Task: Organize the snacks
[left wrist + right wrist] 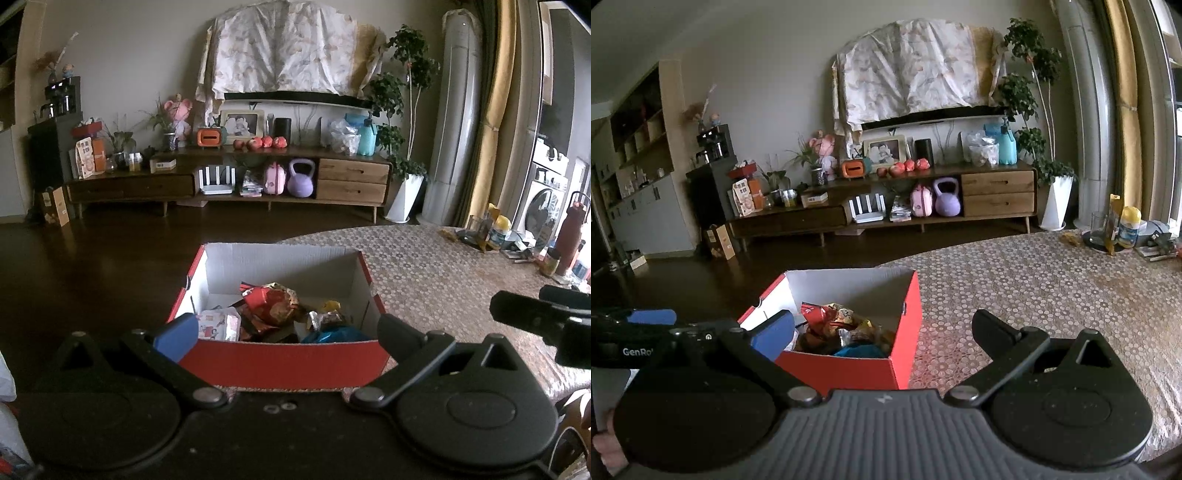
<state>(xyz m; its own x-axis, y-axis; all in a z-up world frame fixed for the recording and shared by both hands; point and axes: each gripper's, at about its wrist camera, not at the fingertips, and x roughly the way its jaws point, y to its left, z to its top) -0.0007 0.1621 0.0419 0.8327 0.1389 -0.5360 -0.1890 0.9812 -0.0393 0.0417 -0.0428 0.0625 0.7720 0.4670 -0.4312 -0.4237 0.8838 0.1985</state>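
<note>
A red cardboard box (280, 360) with a white inside stands on the table's near left corner. It holds several snack packets: a red and gold one (275, 304), a white and red one (218, 325) and a blue one (334, 336). My left gripper (284, 332) is open and empty, its fingers spread either side of the box's near wall. In the right wrist view the box (849, 365) is just left of centre. My right gripper (882, 332) is open and empty, a little right of the box. Part of the left gripper (635, 332) shows at the left edge.
The table has a patterned cloth (1052, 288). A glass, a yellow-capped bottle (1128, 225) and small items stand at its far right. A dark red bottle (570, 236) stands there too. Beyond the table are dark floor and a long wooden TV cabinet (229, 177).
</note>
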